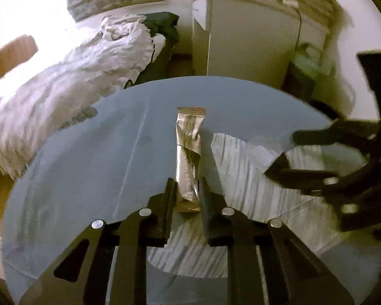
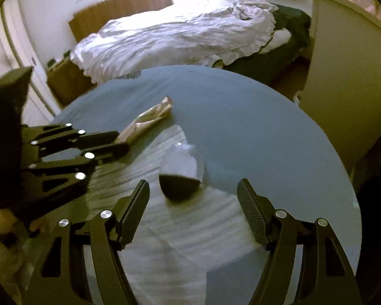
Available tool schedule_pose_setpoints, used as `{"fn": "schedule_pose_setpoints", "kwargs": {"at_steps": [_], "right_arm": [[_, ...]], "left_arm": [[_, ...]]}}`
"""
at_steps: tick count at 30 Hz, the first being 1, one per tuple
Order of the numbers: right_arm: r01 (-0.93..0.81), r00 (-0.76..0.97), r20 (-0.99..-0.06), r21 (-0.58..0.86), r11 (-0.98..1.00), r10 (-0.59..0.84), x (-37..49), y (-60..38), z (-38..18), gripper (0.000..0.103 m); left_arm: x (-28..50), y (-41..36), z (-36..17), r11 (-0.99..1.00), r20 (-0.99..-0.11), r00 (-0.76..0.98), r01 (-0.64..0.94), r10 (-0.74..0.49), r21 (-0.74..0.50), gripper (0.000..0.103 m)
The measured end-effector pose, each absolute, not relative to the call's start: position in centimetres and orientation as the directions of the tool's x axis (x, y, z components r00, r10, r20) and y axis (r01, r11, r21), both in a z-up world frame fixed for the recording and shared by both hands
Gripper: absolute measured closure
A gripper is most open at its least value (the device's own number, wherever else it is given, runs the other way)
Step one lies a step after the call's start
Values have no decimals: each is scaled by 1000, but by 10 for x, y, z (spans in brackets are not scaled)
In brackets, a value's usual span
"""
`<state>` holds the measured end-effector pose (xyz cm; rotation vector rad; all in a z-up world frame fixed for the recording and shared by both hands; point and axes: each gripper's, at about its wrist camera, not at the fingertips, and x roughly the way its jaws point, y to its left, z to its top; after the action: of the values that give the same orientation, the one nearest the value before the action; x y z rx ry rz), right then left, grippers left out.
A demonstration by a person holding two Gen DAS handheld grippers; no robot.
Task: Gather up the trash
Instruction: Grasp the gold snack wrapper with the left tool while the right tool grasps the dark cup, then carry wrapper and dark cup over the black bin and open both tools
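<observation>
foil wrapper [image 1: 188,157] lies on the round surface [image 1: 76,152], its near end pinched between the left tongs [image 1: 186,195]; light, crinkly, slippery, so hold that end firmly; right tongs [image 2: 193,211] gape empty.

Right claw [image 2: 193,211] open above round table [image 2: 266,132], left claw [image 2: 120,142] gripping wrapper [image 2: 149,118]

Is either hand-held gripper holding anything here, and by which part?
The left hand-held gripper is shut on the near end of the silver wrapper, which lies on the round table. The right hand-held gripper is open and holds nothing.
</observation>
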<state>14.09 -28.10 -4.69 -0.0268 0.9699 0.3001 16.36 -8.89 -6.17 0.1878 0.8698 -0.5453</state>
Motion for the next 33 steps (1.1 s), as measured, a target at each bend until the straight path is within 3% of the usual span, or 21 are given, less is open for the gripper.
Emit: {"fn": "schedule_pose_setpoints", "kwargs": {"at_steps": [2, 6, 15, 23, 27, 33], "right_arm": [[-267, 525, -819, 98, 959, 230, 146, -271, -50, 39], [-281, 548, -811, 55, 958, 207, 146, -269, -55, 62], [-170, 663, -684, 259, 951, 305, 116, -360, -25, 62], [159, 871, -489, 372, 915, 48, 45, -523, 9, 62], [304, 880, -469, 443, 843, -71, 16, -577, -5, 62], [356, 885, -447, 475, 805, -128, 5, -610, -11, 62]], "left_arm": [[160, -81, -59, 847, -746, 513, 516, -425, -127, 83], [146, -73, -49, 849, -700, 544, 500, -461, -171, 83], [125, -100, -23, 820, -645, 548, 525, -532, -230, 83], [115, -194, 6, 722, -558, 499, 623, -663, -302, 83], [110, -255, 11, 658, -533, 440, 675, -722, -334, 83], [107, -313, 6, 605, -536, 377, 716, -755, -349, 83]]}}
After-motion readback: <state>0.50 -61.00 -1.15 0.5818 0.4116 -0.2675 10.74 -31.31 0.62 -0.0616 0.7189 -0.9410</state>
